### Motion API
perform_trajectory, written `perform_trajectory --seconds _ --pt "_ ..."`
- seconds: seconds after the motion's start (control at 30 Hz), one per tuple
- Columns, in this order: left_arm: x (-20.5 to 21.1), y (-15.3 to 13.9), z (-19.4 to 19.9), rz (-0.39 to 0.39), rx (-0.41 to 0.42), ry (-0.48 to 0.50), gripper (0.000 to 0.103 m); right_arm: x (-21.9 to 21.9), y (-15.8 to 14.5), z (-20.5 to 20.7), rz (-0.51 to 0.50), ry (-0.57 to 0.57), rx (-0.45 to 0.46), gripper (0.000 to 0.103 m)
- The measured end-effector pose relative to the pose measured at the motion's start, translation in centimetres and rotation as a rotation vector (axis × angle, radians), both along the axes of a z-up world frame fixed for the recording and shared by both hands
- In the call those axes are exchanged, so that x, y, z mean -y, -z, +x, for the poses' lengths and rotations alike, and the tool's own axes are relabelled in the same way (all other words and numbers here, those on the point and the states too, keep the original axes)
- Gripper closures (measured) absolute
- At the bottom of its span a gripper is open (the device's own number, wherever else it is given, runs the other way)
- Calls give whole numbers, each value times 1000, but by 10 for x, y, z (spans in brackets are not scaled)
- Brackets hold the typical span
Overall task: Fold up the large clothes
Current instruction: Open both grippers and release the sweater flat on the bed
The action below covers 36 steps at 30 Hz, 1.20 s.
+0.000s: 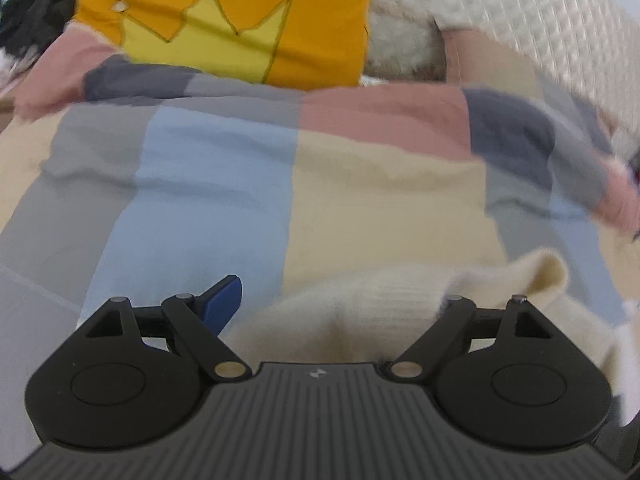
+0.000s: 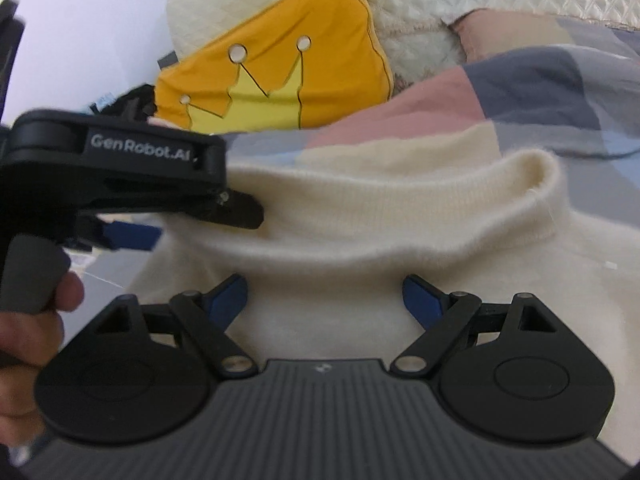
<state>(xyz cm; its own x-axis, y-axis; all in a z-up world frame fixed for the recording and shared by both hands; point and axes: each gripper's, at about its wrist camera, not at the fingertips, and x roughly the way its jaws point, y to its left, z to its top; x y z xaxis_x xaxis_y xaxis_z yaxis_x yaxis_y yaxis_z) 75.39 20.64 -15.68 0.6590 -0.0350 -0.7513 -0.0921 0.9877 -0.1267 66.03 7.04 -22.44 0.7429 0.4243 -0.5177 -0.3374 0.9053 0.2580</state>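
A cream knit sweater with a rolled high collar lies on the patchwork quilt. In the right wrist view my right gripper stands open just above the sweater's body below the collar, and both blue fingers are clear of the cloth. My left gripper, held by a hand, is at the sweater's left edge. In the left wrist view the left gripper is open; its left finger shows, and the sweater hides the right one.
An orange pillow with a yellow crown leans at the head of the bed, beside a white fluffy cushion and a quilted cream headboard. A black item lies at the far left. Blurred cloth lies at the quilt's right.
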Motion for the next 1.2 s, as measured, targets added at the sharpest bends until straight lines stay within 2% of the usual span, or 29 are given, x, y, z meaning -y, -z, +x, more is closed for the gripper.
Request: perform_trajectory --seconds 0.07,0.13,0.23,0.4,0.53,0.6,0.7,1.0,1.2 --pt "2 9 13 30 -23 35 16 -4 10 5 -21 8 -7 14" --pt "4 14 22 21 -35 59 16 -5 16 7 -32 15 -16 14" --pt "6 13 35 -69 -32 108 16 -6 16 9 -40 32 -32 15" --pt "14 4 46 -87 -17 107 16 -5 12 11 -34 36 -47 17" --pt "12 -6 33 -93 2 81 16 -5 3 8 -40 51 -44 17" --pt "7 -12 15 -133 39 68 16 -4 -6 3 -47 52 -33 17" --pt "2 -20 -11 -157 45 54 16 -4 -20 -17 -89 34 -9 17" --pt "7 -68 -123 -71 137 76 16 16 -71 -94 -144 45 53 16" --pt "1 -109 -213 -69 207 81 16 32 -108 -165 -148 57 108 16"
